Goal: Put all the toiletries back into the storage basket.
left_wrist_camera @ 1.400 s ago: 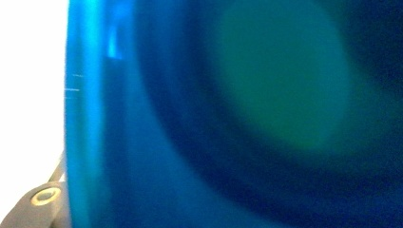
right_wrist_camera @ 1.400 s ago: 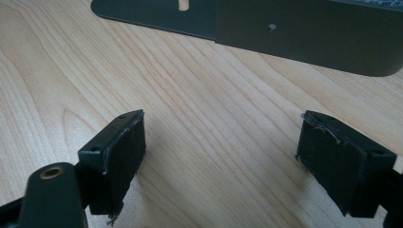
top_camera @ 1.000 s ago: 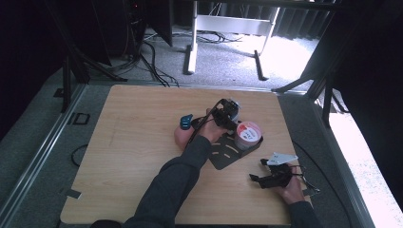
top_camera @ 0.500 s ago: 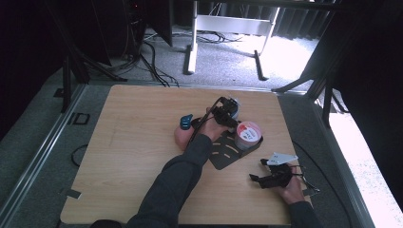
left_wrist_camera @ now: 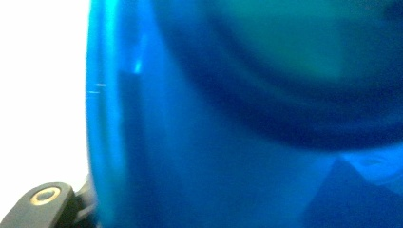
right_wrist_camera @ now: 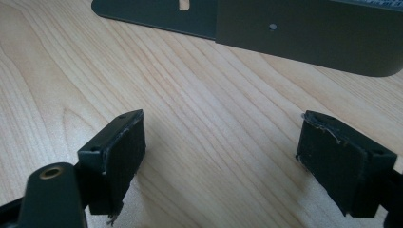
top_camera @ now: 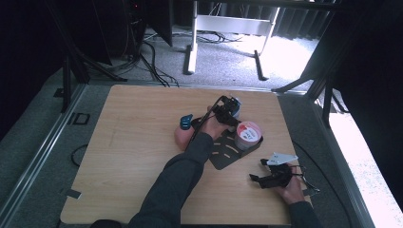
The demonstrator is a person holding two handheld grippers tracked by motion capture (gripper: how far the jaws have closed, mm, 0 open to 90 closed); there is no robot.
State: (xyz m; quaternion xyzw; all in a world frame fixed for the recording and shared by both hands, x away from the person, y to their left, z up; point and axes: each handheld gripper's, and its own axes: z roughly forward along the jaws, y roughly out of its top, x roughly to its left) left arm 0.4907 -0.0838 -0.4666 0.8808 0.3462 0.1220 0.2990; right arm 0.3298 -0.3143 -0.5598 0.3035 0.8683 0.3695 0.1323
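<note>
No text can be read; the round white-and-red lid (top_camera: 248,133) near the wooden table's (top_camera: 133,142) right edge bears a print too small to make out.

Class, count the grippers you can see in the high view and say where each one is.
2. The left gripper is at the table's far middle; the right gripper rests near its right front edge.

Light wooden table (top_camera: 133,142), black slotted metal plate (top_camera: 227,154) flat on it, right tool (top_camera: 259,178) resting near its front-right corner.

Worktop (top_camera: 133,142): pale wood | floor (top_camera: 223,61): grey carpet | cables (top_camera: 152,66): black, behind worktop | frame legs (top_camera: 190,52): white metal, on floor
</note>
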